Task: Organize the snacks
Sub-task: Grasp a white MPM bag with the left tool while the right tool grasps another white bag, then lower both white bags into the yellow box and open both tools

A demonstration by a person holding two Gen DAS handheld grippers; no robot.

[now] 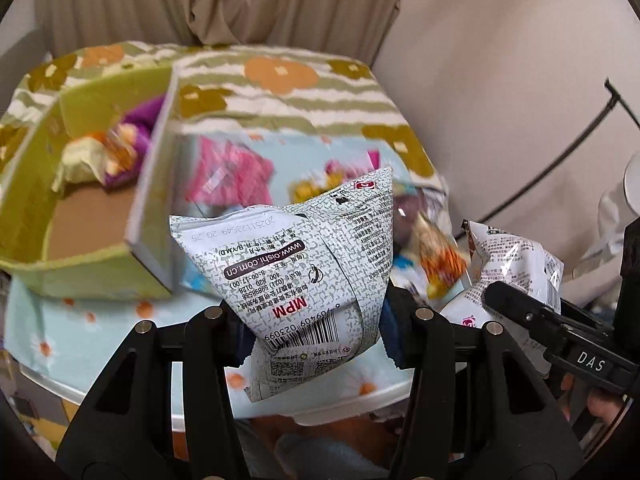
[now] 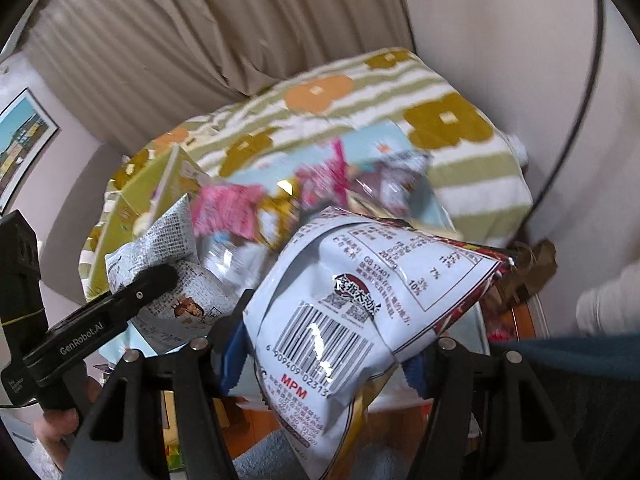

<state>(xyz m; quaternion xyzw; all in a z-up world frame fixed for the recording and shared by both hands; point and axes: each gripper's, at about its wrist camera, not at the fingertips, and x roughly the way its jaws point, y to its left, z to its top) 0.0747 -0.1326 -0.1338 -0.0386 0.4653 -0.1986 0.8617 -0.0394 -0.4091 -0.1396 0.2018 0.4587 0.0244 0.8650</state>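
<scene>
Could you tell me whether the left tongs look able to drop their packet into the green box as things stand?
Probably yes. The left tongs grip the grey-patterned packet, and the green box sits open-topped just ahead to the left, with bare floor showing beside the snacks in it. Nothing blocks the way.

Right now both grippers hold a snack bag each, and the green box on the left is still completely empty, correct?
Not quite. The green box already holds a few snacks, a purple pack among them, as the left wrist view shows. The left gripper and right gripper do each hold a bag.
</scene>
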